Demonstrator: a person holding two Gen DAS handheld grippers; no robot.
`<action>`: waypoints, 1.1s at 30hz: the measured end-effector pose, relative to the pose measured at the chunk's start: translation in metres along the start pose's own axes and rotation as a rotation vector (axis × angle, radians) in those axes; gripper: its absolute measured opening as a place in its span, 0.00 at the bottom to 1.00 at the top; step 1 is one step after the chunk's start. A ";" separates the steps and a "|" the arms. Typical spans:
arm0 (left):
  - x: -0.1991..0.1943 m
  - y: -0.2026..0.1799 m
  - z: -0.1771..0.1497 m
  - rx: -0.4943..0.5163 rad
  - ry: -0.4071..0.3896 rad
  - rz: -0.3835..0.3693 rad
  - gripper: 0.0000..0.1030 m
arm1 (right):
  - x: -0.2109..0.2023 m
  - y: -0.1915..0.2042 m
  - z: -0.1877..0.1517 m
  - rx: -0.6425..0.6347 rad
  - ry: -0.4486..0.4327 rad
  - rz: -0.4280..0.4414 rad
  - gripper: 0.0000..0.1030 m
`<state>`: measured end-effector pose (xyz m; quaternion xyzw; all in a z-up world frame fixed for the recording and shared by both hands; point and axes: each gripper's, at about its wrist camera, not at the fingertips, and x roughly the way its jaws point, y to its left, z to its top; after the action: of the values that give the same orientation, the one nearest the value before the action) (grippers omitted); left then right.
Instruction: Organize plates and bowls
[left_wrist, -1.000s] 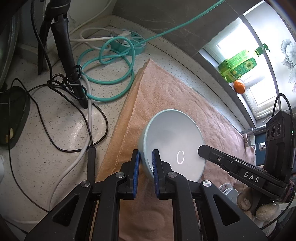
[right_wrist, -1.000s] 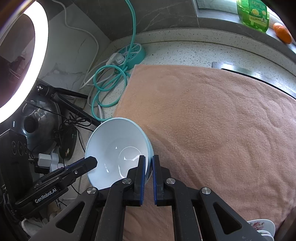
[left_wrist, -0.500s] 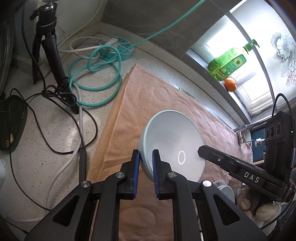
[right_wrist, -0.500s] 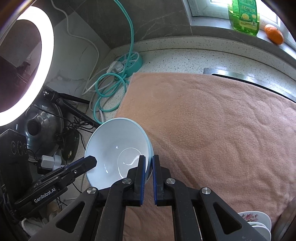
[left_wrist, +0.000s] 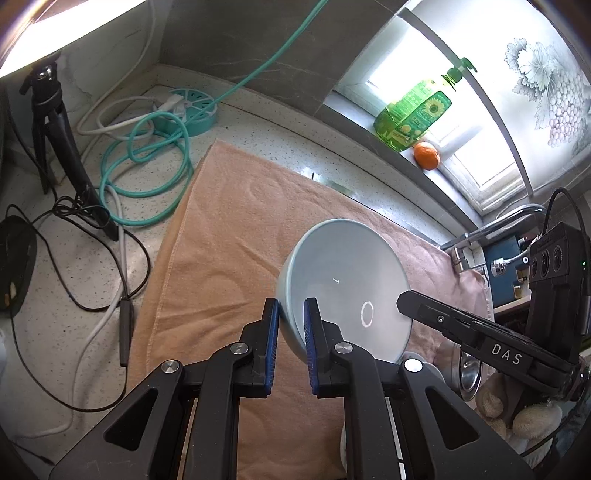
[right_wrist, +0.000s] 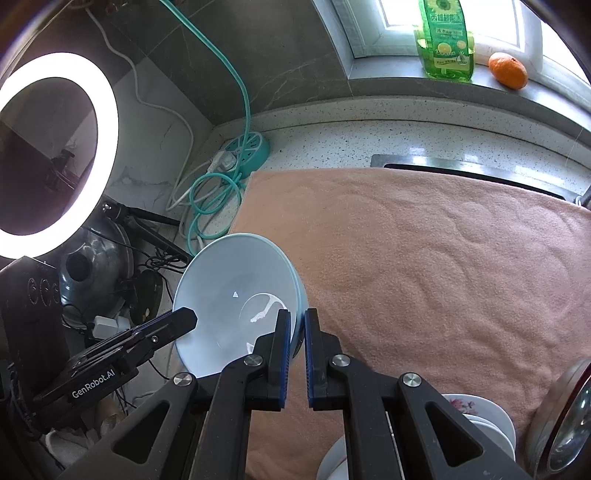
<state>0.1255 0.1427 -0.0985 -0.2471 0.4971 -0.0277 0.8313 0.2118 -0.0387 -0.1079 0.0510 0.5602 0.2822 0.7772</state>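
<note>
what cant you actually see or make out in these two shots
- Left wrist view: the bowl's near rim, hidden behind the left gripper.
- Right wrist view: the floral dishes at the bottom edge, cut off and covered by the right gripper.
- Both views: the bowl's underside faces away.

Left gripper (left_wrist: 290, 323) clamps the near rim of a pale blue bowl (left_wrist: 347, 280) at frame centre, above a peach towel (left_wrist: 221, 258). Right gripper (left_wrist: 404, 301) meets the bowl's right rim. Green soap bottle (left_wrist: 413, 118) and orange (left_wrist: 426, 156) sit upper right.
</note>
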 end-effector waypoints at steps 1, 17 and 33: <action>0.000 -0.005 -0.001 0.005 -0.001 -0.001 0.12 | -0.005 -0.002 -0.001 0.004 -0.006 0.002 0.07; 0.006 -0.084 -0.028 0.066 -0.001 -0.014 0.12 | -0.075 -0.060 -0.021 0.026 -0.071 0.008 0.07; 0.029 -0.177 -0.066 0.138 0.031 -0.066 0.12 | -0.142 -0.149 -0.056 0.098 -0.111 -0.017 0.07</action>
<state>0.1198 -0.0458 -0.0696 -0.2049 0.4984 -0.0933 0.8372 0.1878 -0.2472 -0.0678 0.0997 0.5297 0.2444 0.8060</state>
